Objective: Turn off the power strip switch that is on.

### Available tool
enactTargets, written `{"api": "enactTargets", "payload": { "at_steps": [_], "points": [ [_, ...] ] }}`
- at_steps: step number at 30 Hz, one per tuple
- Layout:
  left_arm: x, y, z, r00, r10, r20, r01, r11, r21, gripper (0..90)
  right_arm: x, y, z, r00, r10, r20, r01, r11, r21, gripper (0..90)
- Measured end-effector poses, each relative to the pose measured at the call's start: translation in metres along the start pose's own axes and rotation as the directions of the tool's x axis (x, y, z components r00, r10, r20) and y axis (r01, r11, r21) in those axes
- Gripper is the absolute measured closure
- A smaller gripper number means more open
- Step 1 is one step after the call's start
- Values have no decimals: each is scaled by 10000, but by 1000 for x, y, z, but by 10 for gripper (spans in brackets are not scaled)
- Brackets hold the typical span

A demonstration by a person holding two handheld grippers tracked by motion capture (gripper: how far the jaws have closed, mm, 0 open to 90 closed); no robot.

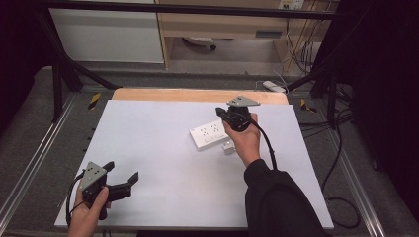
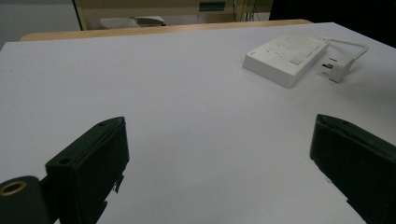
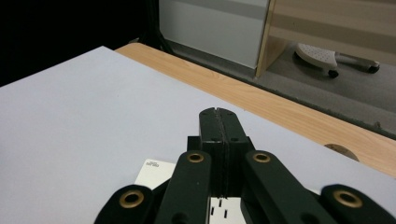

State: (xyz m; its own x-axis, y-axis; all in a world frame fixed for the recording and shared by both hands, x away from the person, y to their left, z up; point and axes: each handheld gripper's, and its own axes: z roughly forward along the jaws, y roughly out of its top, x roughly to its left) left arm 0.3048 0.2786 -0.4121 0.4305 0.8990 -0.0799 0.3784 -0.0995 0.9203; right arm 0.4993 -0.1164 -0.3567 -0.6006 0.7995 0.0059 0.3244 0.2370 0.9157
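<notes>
Resting near the table's front-left corner, the left gripper [image 1: 123, 178] is idling w/ jaws spread wide, nothing between them; the white power strip [image 2: 286, 58] is lying well ahead and to its right. Hovering right over that strip, the right gripper [image 3: 218, 113] is pointing down w/ jaws pressed together, empty. Risk, imo: closed tips pushing off-centre could be skidding the smooth, boxy plastic strip across the slick white table [image 1: 158, 148], or snagging its rubbery cord and small plug [image 2: 332, 70] just beside.
</notes>
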Motion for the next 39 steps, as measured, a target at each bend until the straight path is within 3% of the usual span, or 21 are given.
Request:
{"api": "enactTargets", "payload": {
  "at_steps": [16, 39],
  "points": [
    [1, 0, 0, 10000, -17, 16, 17, 10000, -18, 44, 7, -10, 26, 9995, 253, -207, -234, 9961, 847, 900],
    [2, 1, -1, 10000, -33, 22, 33, 10000, -35, 44, 9, -20, 36, 9986, 442, -290, -399, 9901, 1348, 900]
  ]
}}
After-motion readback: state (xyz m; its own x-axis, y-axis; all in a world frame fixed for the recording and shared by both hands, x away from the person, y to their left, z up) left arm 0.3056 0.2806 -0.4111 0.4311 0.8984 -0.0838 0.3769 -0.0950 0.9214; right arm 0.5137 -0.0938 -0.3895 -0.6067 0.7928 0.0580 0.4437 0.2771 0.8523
